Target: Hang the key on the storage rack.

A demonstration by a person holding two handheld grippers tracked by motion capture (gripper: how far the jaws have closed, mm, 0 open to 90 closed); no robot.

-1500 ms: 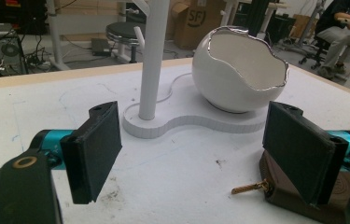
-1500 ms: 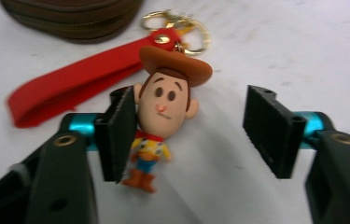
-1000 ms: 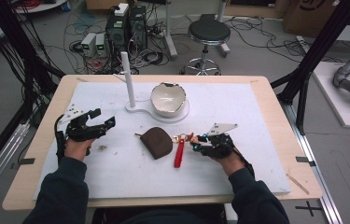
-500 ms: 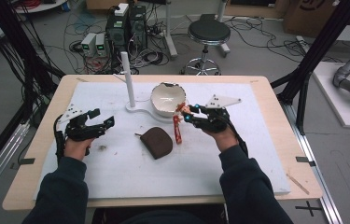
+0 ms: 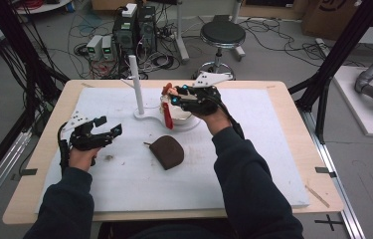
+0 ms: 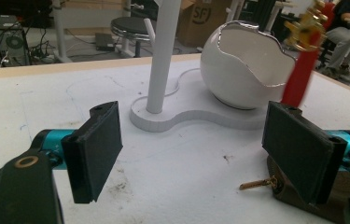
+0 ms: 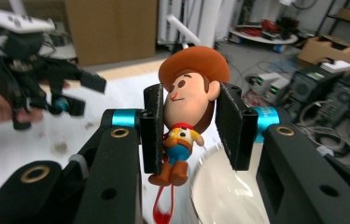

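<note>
The right hand-held gripper (image 7: 189, 126) is clamped on a small cowboy figurine with a brown hat, yellow shirt and a red strap hanging below it (image 7: 185, 116), the 2 black pads pressing on either side of its big rounded head. In the high view it hangs in the air over the white egg-shaped bowl with a jagged cracked rim (image 5: 181, 115), near the far edge of the table (image 5: 293, 164), beside the white upright post on its curved base (image 5: 136, 84). The figurine looks like light, hard moulded plastic with a smooth, somewhat slippery surface; the head is its widest and firmest part, so that is probably the safest place to hold, while the thin legs and the limp red strap (image 5: 167, 118) would swing or slip. The left hand-held gripper (image 5: 105, 133) rests near the left edge of the table with its jaws wide apart and nothing between them. A brown leather pouch (image 5: 168, 151) lies near the middle of the table.
</note>
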